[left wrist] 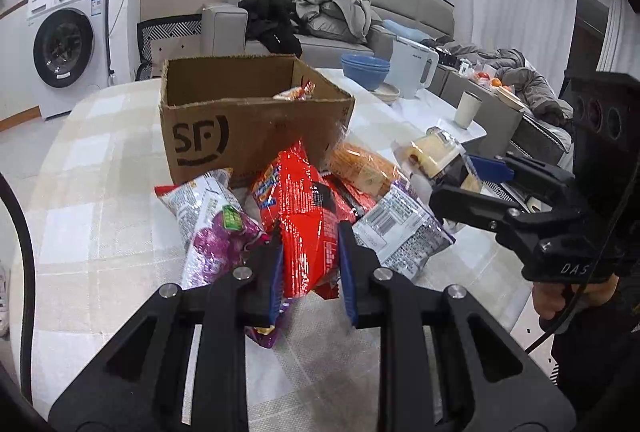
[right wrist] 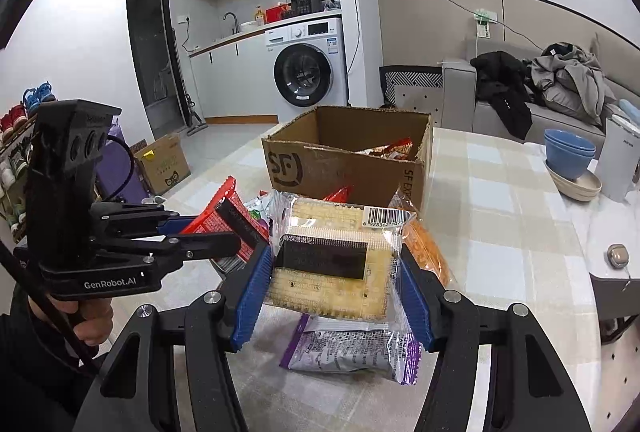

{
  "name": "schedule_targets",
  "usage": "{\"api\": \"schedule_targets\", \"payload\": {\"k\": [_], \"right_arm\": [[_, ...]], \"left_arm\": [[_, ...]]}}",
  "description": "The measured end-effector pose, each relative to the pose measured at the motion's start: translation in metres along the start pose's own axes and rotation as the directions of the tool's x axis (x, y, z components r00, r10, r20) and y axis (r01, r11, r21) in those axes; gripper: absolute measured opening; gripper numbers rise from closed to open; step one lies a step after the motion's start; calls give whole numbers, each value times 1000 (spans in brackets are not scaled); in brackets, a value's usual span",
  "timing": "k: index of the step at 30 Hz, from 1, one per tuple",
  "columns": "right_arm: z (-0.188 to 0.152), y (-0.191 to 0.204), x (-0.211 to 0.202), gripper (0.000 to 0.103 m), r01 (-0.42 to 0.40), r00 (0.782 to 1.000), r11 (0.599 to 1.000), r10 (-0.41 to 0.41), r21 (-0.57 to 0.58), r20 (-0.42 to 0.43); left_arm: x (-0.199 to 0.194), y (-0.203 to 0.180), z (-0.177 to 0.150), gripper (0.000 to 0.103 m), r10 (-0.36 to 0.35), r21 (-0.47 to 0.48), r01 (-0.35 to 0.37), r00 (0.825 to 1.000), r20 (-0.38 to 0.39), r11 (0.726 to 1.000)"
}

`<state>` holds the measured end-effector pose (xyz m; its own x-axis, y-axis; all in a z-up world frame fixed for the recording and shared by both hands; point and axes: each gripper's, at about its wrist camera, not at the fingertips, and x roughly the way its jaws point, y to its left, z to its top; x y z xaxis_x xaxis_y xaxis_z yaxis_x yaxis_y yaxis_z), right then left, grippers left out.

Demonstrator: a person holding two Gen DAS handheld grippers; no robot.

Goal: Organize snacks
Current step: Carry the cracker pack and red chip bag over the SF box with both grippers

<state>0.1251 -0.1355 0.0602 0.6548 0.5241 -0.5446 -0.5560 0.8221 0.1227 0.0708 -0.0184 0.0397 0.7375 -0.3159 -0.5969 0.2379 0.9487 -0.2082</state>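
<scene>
The left gripper (left wrist: 310, 268) pinches a red snack bag (left wrist: 306, 228) in its jaws, above the desk (left wrist: 100, 212). The right gripper (right wrist: 332, 286) clamps a clear-wrapped cracker pack (right wrist: 334, 260) near the open cardboard box (right wrist: 348, 168), above a purple packet (right wrist: 352, 352).

We had two fisheye views, each looking forward and somewhat downward along its own gripper's fingers. The left wrist camera sat close over the snack pile (left wrist: 304, 208) and faced the cardboard box (left wrist: 240, 120), with a sofa (left wrist: 360, 20) behind and a washing machine (left wrist: 64, 44) at far left. The right wrist camera looked from further right, also close to the table (right wrist: 500, 224), toward the same box (right wrist: 348, 160), and beyond it the kitchen counter (right wrist: 248, 36) and the washing machine (right wrist: 308, 68). Both views shared the box, pile, tabletop, washer and sofa end (each also caught the other gripper: the right gripper (left wrist: 452, 184) at the left view's right edge, the left gripper (right wrist: 224, 228) at the right view's left).
</scene>
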Motion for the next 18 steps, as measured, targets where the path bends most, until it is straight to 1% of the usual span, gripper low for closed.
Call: {"api": "schedule_targets", "payload": {"k": [9, 18], "right_arm": [[12, 3, -3, 61, 1, 999, 1000, -1, -7, 37], [33, 4, 2, 61, -5, 997, 1000, 5, 6, 74]], "left_arm": [[-27, 4, 27, 21, 48, 1, -48, 996, 70, 999], [-40, 13, 57, 21, 86, -7, -86, 991, 106, 996]]}}
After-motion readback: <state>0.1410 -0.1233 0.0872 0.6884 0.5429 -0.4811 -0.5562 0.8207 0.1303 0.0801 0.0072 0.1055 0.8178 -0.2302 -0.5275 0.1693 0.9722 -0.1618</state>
